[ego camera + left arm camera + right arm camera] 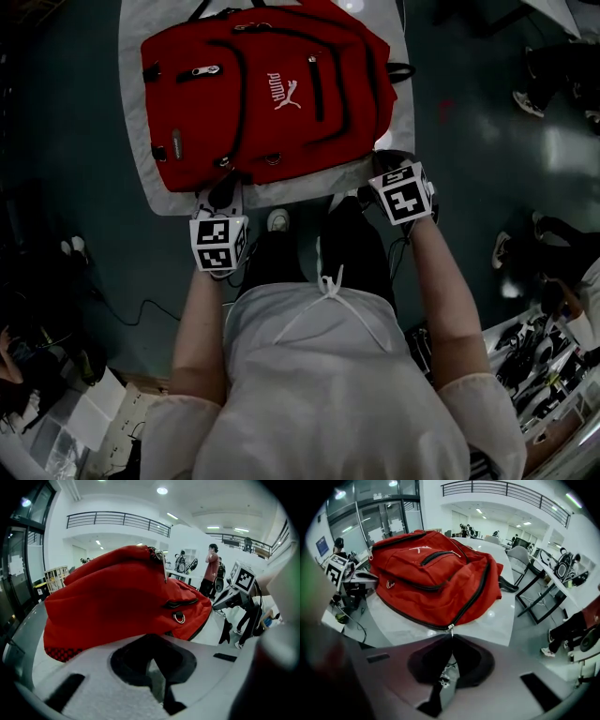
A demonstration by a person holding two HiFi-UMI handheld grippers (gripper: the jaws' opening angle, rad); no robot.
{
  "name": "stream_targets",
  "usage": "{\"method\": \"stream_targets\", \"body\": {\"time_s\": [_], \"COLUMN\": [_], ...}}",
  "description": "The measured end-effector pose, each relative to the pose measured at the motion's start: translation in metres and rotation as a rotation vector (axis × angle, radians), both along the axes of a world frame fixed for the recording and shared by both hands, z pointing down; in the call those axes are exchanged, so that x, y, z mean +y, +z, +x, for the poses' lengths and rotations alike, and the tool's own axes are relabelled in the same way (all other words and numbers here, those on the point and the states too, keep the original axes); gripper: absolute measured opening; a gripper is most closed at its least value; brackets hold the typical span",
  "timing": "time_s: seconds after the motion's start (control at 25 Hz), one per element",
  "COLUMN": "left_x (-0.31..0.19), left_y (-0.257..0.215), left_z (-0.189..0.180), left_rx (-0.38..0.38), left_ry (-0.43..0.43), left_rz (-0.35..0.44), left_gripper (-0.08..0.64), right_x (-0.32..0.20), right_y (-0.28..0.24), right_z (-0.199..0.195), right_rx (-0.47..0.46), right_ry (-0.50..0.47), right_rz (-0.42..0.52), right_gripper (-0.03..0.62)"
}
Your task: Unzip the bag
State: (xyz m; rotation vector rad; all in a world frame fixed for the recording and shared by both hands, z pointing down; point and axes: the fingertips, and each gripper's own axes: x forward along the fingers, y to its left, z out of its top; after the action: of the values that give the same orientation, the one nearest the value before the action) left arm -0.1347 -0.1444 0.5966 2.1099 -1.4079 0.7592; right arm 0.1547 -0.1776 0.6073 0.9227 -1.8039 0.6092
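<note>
A red backpack (262, 89) (117, 597) (431, 573) lies flat on a pale table (131, 141), its white logo facing up. At the bag's near right corner, my right gripper (380, 167) (450, 633) is shut on the small metal zipper pull (450, 628) of the long black main zip. My left gripper (225, 195) (149, 637) sits at the near left corner with its jaws closed against the bag's lower edge. Each gripper shows in the other's view: the right one (229, 599), the left one (361, 576).
The table's near edge (497, 616) runs just under both grippers, with dark floor beyond. A black strap (506, 584) trails off the bag's right side. A chair (518, 555) and desks stand behind. A person (212, 569) stands far off. Crates of tools (534, 356) sit at lower right.
</note>
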Motion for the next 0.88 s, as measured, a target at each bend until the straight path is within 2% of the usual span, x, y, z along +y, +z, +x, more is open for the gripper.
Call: {"method": "stream_targets", "body": {"time_s": [0.2,0.36,0.44,0.48,0.52,0.72,0.88], "left_x": [0.0,-0.001,0.0,0.001,0.003,0.014,0.016], "left_y": [-0.001,-0.001,-0.002,-0.004,-0.006,-0.031,-0.067], "left_z": [0.0,0.001,0.001,0.002,0.002,0.012,0.026], "left_rx": [-0.005,0.01,0.017,0.019,0.022,0.065,0.127], "left_ry": [-0.01,-0.023,-0.035,-0.039,-0.04,-0.002,0.031], "left_rz": [0.007,0.012,0.018,0.021,0.024,0.046,0.108], "left_gripper": [0.02,0.02,0.02,0.02,0.02,0.021,0.02], "right_x": [0.0,-0.002,-0.003,-0.002,-0.001,0.0,0.003], "right_y": [-0.001,-0.002,-0.003,-0.004,-0.006,-0.043,-0.079], "right_z": [-0.001,0.002,0.005,0.006,0.006,-0.011,-0.045], "right_rx": [-0.021,-0.006,-0.007,-0.019,-0.032,-0.12,-0.217], "right_ry": [0.034,0.08,0.129,0.161,0.19,0.241,0.242], "right_rz": [0.009,0.073,0.09,0.091,0.093,0.209,0.269], "right_gripper": [0.031,0.031,0.087,0.123,0.13,0.13,0.109]}}
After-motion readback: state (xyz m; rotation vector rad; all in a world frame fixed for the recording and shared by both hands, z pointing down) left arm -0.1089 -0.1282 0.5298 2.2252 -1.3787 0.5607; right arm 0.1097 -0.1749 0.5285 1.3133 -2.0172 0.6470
